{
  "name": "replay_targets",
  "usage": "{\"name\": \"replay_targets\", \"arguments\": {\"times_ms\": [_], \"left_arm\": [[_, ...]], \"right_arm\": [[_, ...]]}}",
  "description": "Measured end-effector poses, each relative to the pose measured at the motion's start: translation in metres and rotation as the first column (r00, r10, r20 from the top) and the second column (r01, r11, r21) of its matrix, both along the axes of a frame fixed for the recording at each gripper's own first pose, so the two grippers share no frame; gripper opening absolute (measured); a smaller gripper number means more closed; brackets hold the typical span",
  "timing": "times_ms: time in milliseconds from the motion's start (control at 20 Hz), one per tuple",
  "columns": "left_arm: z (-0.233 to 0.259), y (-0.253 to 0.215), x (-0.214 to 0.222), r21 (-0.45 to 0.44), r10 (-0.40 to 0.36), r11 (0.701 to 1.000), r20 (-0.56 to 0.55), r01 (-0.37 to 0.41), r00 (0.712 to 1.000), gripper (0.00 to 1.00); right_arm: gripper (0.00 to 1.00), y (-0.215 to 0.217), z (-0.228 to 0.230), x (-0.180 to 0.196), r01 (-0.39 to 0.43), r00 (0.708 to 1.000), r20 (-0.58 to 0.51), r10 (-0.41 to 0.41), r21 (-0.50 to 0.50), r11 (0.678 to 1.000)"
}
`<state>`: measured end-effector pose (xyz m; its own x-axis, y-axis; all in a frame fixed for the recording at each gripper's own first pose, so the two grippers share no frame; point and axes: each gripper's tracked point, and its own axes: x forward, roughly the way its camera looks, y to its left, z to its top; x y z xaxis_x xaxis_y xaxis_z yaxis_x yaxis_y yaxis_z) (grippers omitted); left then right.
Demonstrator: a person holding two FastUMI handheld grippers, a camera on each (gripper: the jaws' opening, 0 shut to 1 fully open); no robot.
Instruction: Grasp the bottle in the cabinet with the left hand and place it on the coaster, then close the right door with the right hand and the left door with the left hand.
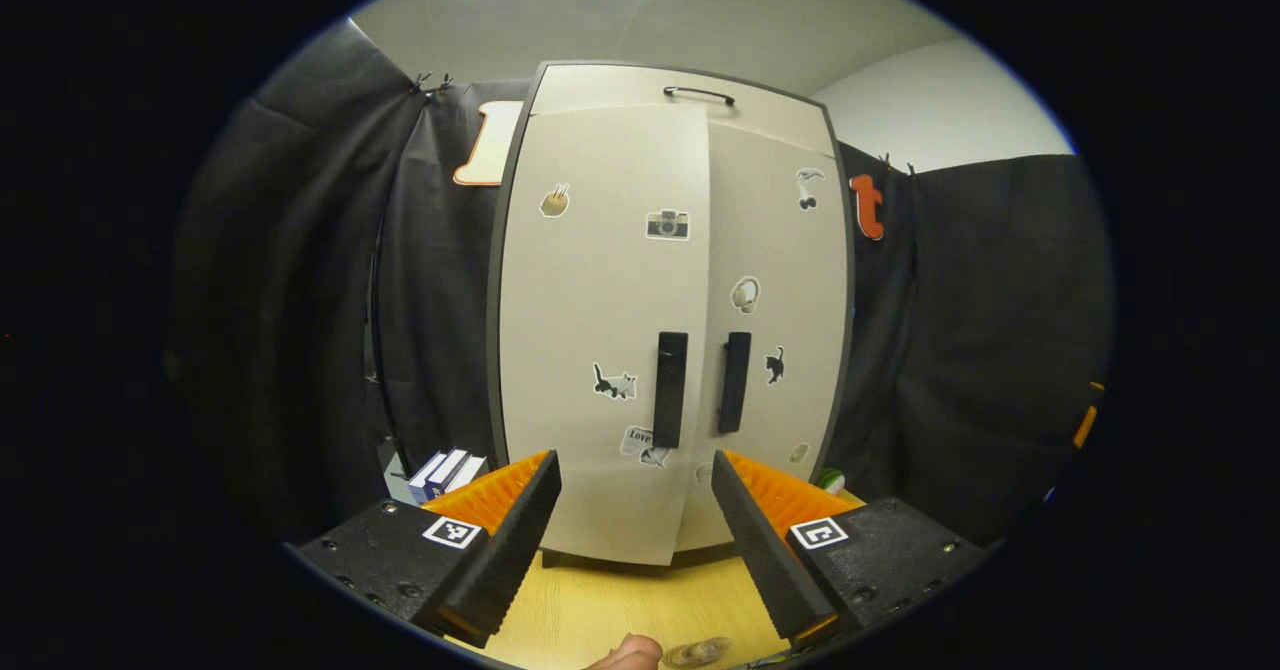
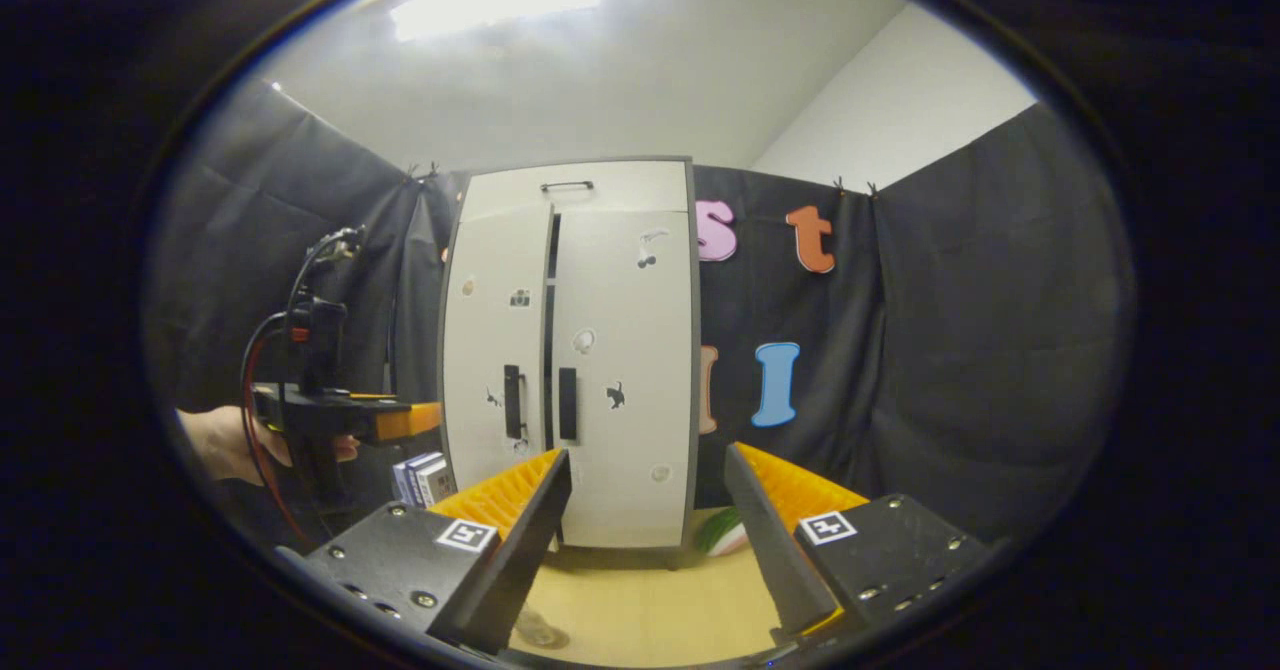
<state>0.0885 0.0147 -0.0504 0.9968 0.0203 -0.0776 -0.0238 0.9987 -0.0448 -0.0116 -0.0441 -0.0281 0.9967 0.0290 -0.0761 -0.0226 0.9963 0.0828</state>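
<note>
The pale cabinet stands on the wooden table with stickers on both doors. Its left door stands slightly ajar, its lower edge out in front of the right door, which looks shut. In the right gripper view a dark gap runs between the left door and the right door. The clear bottle's top shows at the bottom edge, beside a fingertip. My left gripper is open and empty, facing the two black handles. My right gripper is open too, farther back from the cabinet.
A hand holds the left gripper at the left of the right gripper view. Small blue and white boxes stand left of the cabinet. A green and pink object lies by its right foot. The wooden tabletop runs in front.
</note>
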Motion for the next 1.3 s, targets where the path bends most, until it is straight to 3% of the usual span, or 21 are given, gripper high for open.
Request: {"name": "replay_targets", "arguments": {"times_ms": [250,300,350,400,450,600,850,1150,1200,1300], "left_arm": [[-0.004,-0.007,-0.042,0.034,0.004,0.999,-0.013,-0.004,1.000,0.96],[-0.004,-0.009,-0.048,0.037,0.002,0.999,-0.014,-0.002,1.000,0.97],[-0.005,-0.011,-0.053,0.043,0.000,0.999,-0.016,0.000,1.000,0.96],[-0.004,-0.013,-0.057,0.052,-0.003,0.999,-0.014,0.003,1.000,0.96],[-0.001,-0.012,-0.062,0.060,0.004,0.998,-0.007,-0.004,1.000,0.97],[0.001,-0.019,-0.073,0.057,-0.001,0.998,-0.002,0.001,1.000,0.96],[-0.004,-0.032,-0.088,0.044,-0.011,0.999,-0.024,0.012,1.000,0.96],[0.001,-0.046,-0.100,0.077,-0.038,0.996,-0.005,0.039,0.999,0.96],[0.002,-0.048,-0.103,0.072,-0.041,0.997,-0.004,0.041,0.999,0.96],[-0.002,-0.052,-0.103,0.060,-0.041,0.997,-0.008,0.042,0.999,0.96]], "right_arm": [[0.94,0.028,0.003,-0.034,-0.065,0.998,0.019,0.065,0.016,0.998],[0.89,0.032,0.004,-0.038,-0.075,0.997,0.019,0.074,0.032,0.997],[0.94,0.036,0.004,-0.041,-0.085,0.996,0.016,0.085,0.048,0.995],[0.89,0.037,0.005,-0.044,-0.089,0.996,0.021,0.088,0.054,0.995],[0.95,0.036,0.007,-0.047,-0.090,0.996,0.029,0.089,0.051,0.995],[0.94,0.026,0.004,-0.055,-0.069,0.997,0.027,0.069,0.030,0.997],[0.94,0.015,0.011,-0.062,-0.050,0.998,0.034,0.048,0.078,0.996],[0.94,-0.011,0.019,-0.072,-0.023,0.997,0.072,0.020,0.040,0.999],[0.89,-0.014,0.017,-0.073,-0.017,0.998,0.067,0.014,0.036,0.999],[0.94,-0.017,0.016,-0.076,-0.020,0.998,0.066,0.018,0.035,0.999]]}}
